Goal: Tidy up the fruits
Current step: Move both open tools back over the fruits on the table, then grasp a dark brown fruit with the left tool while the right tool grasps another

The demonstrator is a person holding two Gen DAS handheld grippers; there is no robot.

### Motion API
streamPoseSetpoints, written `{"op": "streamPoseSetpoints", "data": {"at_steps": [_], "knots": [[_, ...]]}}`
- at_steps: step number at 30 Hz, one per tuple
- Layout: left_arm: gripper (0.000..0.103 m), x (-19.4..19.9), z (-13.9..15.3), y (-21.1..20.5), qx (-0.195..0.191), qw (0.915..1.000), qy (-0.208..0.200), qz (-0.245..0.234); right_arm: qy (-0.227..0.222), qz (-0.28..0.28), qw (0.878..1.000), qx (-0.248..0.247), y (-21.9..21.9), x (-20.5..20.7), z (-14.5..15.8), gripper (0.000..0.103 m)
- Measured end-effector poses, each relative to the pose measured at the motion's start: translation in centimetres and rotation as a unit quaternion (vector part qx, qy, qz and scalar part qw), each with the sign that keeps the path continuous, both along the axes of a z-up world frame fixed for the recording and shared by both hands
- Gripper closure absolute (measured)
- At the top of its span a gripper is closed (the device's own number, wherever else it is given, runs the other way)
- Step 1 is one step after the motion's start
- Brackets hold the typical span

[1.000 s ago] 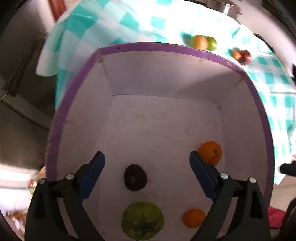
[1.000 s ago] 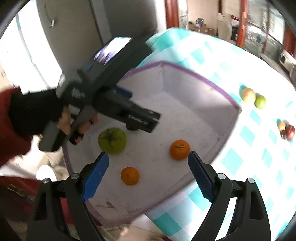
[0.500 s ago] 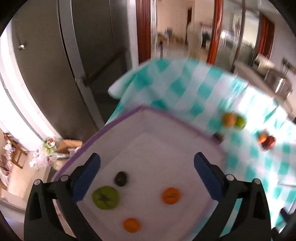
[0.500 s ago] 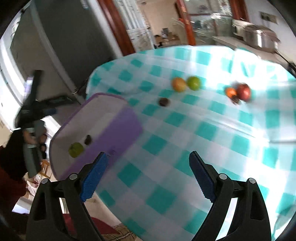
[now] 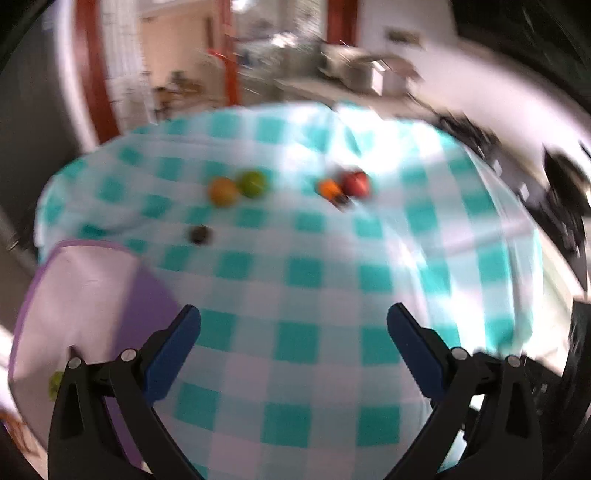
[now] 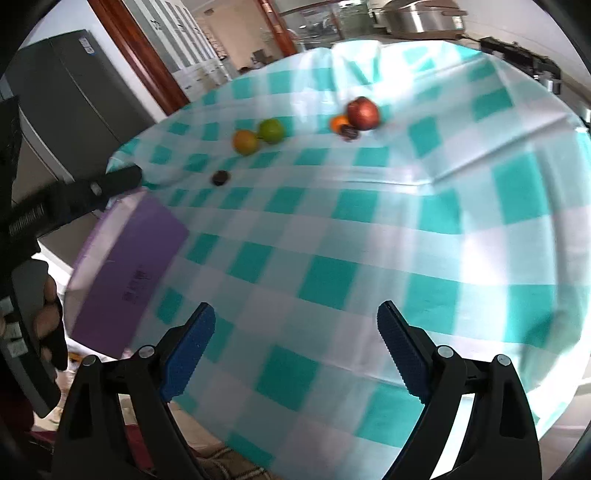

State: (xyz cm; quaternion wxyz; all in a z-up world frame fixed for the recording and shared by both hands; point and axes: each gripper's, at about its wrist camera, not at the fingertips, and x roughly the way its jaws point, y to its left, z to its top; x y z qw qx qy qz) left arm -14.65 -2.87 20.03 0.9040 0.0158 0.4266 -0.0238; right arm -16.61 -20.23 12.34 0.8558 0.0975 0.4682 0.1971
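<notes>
Purple-rimmed white fabric box (image 6: 129, 266): table's left edge; one green fruit (image 5: 56, 382) visible inside.
Left gripper (image 5: 293, 341): jaws wide apart, empty, over bare cloth.
Small dark fruit (image 6: 220, 177): nearest the box, alone.
Orange-yellow fruit (image 6: 244, 142) touching green round fruit (image 6: 271, 130); further right, red apple (image 6: 362, 113) cluster.
Right gripper (image 6: 295, 343): wide apart, empty.
Step, judged: between pickups. Next: reach a loose fruit, close gently.

Bench (image 6: 369, 229): teal-and-white checked cloth, brightly lit. Grey fridge (image 6: 74, 96) at left. Red-brown door frames (image 6: 140, 51) behind, pale hall beyond. Steel pot (image 6: 421, 18) on rear counter. White wall at right.
</notes>
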Motion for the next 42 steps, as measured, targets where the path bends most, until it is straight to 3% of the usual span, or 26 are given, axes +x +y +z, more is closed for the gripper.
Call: {"op": "streamPoseSetpoints", "data": {"at_steps": [5, 8, 14, 20, 23, 25, 27, 34, 35, 42], "knots": [[0.002, 2.9, -4.5, -1.5, -0.010, 0.9989, 0.045, -0.012, 0.000, -0.010, 0.999, -0.047, -1.6, 0.9, -1.2, 0.016], [0.002, 5.3, -6.7, -0.1, -0.002, 0.9980, 0.063, 0.003, 0.015, -0.023, 0.998, -0.056, -2.3, 3.3, -2.0, 0.016], [0.002, 10.4, -7.9, 5.5, 0.002, 0.9962, 0.072, 0.049, 0.031, -0.025, 0.996, -0.077, 0.4, 11.1, -3.3, 0.016], [0.002, 16.8, -10.4, 11.4, -0.042, 0.9881, 0.075, 0.127, 0.043, -0.052, 0.994, -0.084, 3.7, 21.4, -5.2, 0.017], [0.002, 19.0, -11.9, 12.9, -0.048, 0.9860, 0.073, 0.142, 0.047, -0.068, 0.994, -0.078, 5.0, 25.8, -6.5, 0.020], [0.002, 19.8, -12.7, 13.6, -0.029, 0.9838, 0.064, 0.165, 0.042, -0.074, 0.993, -0.083, 5.9, 28.6, -7.4, 0.020], [0.002, 20.3, -13.4, 14.4, -0.041, 0.9809, 0.061, 0.180, 0.041, -0.081, 0.992, -0.093, 6.5, 30.7, -8.4, 0.022], [0.002, 22.0, -15.1, 16.3, -0.045, 0.9711, 0.054, 0.228, 0.010, -0.089, 0.987, -0.136, 8.2, 34.0, -10.1, 0.032], [0.002, 22.3, -15.3, 16.6, -0.044, 0.9695, 0.054, 0.235, 0.006, -0.087, 0.986, -0.140, 8.4, 34.2, -10.1, 0.037], [0.002, 24.1, -16.6, 19.1, -0.035, 0.9574, 0.047, 0.283, -0.025, -0.089, 0.982, -0.166, 9.2, 34.1, -10.4, 0.045]]}}
